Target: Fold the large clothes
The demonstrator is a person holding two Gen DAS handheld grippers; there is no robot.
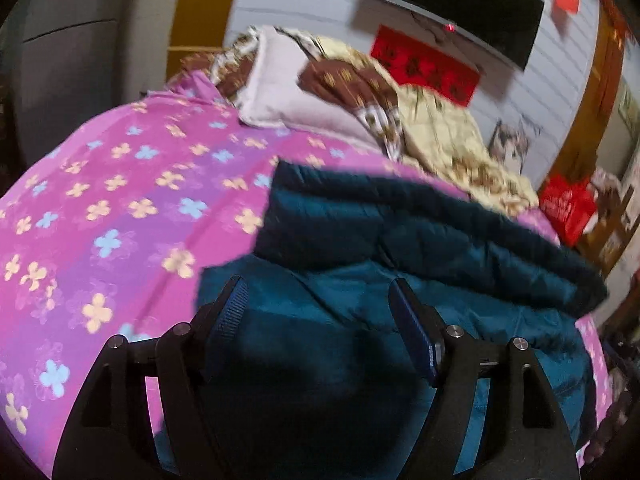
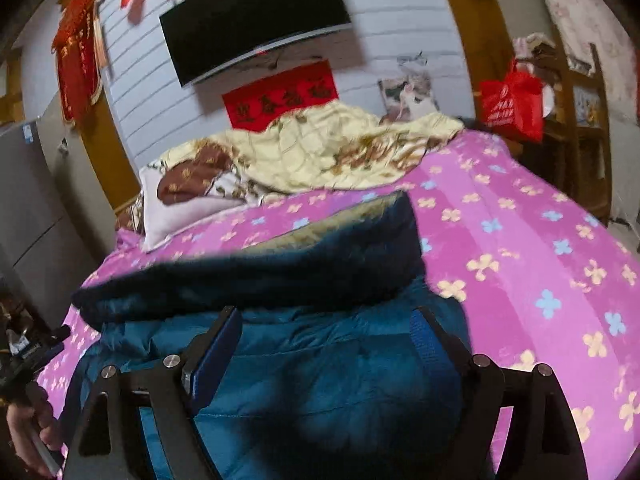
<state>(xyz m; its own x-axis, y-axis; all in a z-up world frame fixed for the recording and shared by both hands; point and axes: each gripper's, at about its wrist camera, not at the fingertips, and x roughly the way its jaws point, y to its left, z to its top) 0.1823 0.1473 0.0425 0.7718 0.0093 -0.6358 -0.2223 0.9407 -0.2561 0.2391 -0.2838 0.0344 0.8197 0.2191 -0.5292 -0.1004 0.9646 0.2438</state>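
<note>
One dark teal quilted puffer jacket [image 1: 360, 288] lies on a bed under a pink bedspread with yellow and blue flowers [image 1: 120, 200], its upper part folded into a thick band across the middle. Both grippers hover above the jacket at 6 o'clock: the left gripper [image 1: 316, 300] and the right gripper [image 2: 326, 332] each stand wide apart with nothing between the blue pads. At 12 o'clock a cream and brown floral quilt [image 2: 320, 148] lies bunched against the white panelled wall [image 2: 400, 20].
</note>
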